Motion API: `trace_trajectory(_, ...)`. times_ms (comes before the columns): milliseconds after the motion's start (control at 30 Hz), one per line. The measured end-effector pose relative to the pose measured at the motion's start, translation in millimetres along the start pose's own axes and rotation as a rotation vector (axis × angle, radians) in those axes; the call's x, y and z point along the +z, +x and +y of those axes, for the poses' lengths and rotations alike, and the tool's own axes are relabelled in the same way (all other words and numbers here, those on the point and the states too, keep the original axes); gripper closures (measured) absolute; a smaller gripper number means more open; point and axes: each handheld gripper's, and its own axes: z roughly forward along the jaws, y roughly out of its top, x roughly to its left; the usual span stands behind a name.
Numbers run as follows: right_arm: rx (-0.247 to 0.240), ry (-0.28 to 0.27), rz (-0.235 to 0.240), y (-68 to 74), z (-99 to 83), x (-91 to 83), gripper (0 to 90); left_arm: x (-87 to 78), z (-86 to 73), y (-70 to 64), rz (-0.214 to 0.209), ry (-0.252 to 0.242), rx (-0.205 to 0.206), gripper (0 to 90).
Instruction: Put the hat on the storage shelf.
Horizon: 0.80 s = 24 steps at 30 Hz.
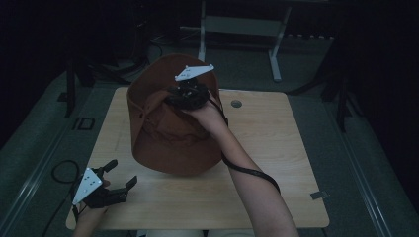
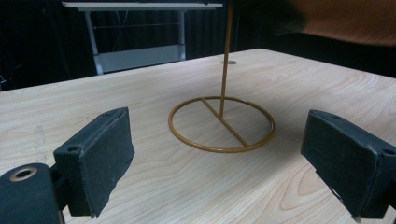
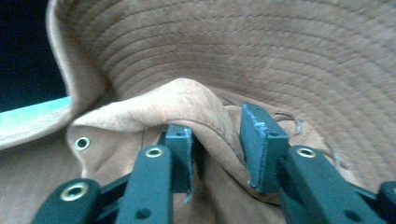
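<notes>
The right gripper (image 1: 184,95) has a fold of the rust-brown, wide-brimmed cloth hat (image 1: 168,133) pinched between its jaws and is carrying it above the middle of the pale wooden table (image 1: 276,148). In the right gripper view the two black pads (image 3: 261,140) press a ridge of the crown fabric (image 3: 187,100) from either side, with the stitched brim curving up behind, so the grip is on the crown, close to where it meets the brim. The hat hangs directly off that gripper, nothing between them.

Low on the table stands a thin brass-coloured wire stand (image 2: 222,122), a ring base with one upright rod; in the left gripper view the hat's edge (image 2: 345,21) floats high at the far right, above and beside the rod. This looks like the placing step: hat lifted, about to go onto the stand. From above the stand is hidden beneath the hat, so whether the crown already sits over the rod tip is hard to tell.

The left gripper (image 1: 114,178) waits at the near left corner, jaws spread wide and empty, well apart from the hat.

Next, the crown's hollow wants centring over the rod, then a straight, gentle descent before the pinch lets go.
</notes>
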Motion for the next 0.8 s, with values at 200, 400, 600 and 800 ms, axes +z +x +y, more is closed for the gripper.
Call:
trace_trajectory(200,0.004,0.002,0.006,0.0,-1.6,-2.7,58.0,-0.2,-1.2,1.2,-0.004,-0.001,-0.011,9.7)
trace_trajectory(400,0.005,-0.009,-0.029,-5.4,2.5,-6.9,50.7,-0.5,-1.0,1.9,-0.004,-0.004,-0.018,9.8)
trace_trajectory(600,0.044,0.014,-0.109,-12.2,9.7,-4.0,40.2,0.7,-1.5,1.5,-0.011,-0.002,-0.017,9.7)
trace_trajectory(800,0.134,0.044,-0.137,-22.4,1.0,3.9,32.3,0.7,-2.5,0.6,-0.015,0.004,-0.013,9.7)
